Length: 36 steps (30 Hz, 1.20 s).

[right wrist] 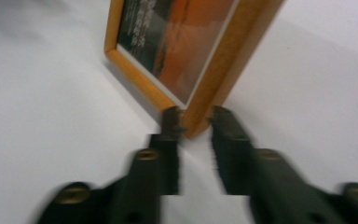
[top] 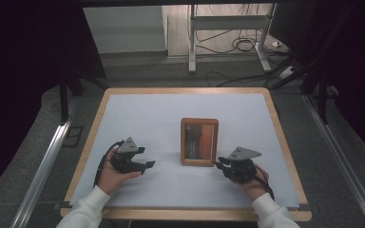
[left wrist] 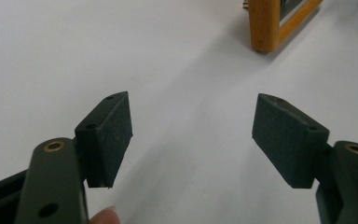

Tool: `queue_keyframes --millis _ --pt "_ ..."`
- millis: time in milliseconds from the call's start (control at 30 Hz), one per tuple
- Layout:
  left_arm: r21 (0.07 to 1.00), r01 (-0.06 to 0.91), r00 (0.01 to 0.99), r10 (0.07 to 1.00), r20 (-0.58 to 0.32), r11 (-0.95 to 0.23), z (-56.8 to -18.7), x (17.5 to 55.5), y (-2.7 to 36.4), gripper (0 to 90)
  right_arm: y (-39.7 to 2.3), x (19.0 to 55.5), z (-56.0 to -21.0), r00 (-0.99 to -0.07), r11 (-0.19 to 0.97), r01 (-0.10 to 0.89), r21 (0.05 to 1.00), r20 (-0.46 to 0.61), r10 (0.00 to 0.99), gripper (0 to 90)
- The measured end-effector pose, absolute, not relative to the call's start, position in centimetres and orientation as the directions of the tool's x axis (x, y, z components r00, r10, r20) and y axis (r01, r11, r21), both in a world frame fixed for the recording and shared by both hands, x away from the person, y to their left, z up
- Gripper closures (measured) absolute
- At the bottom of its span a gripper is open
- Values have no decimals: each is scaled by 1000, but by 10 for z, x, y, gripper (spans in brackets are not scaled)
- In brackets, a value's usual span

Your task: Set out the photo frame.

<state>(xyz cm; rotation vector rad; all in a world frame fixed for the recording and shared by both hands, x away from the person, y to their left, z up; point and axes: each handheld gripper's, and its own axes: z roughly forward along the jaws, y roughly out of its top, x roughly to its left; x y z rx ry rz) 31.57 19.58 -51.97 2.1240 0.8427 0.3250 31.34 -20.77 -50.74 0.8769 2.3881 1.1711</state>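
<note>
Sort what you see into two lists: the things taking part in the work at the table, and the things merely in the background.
Taking part:
- picture frame, lying flat on the table
- right claw, jaws either side of the frame's near corner
- left claw, open, apart from the frame
- white table mat

Background:
- cables on the floor
- metal desk legs

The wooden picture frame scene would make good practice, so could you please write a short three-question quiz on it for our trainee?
1. True or false: the orange-brown wooden picture frame lies flat on the white table mat.
2. Which gripper has its jaws astride a frame corner? A) left gripper B) right gripper
3. Fill in: the left gripper's jaws stand wide ____, with nothing between them.

Key: 1 true; 2 B; 3 open.
</note>
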Motion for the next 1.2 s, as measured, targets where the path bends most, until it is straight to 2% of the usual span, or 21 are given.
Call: queue_keyframes --millis 67,100,267,600,1200 --pt "772 460 739 671 -59 -438 -518 312 198 281 -215 312 -506 -722 425 390 817 -16 692 450" --pt "775 460 737 673 -61 -434 -518 311 198 281 -215 312 -506 -722 425 390 817 -16 692 450" --pt "772 472 725 685 -66 -426 -520 305 199 281 -240 312 -503 -683 355 427 832 40 729 326" --pt "759 497 702 709 -67 -420 -525 292 193 281 -289 304 -512 -624 326 467 822 45 780 237" --pt "776 484 699 712 -65 -404 -526 289 198 281 -299 310 -521 -591 319 511 798 56 804 222"
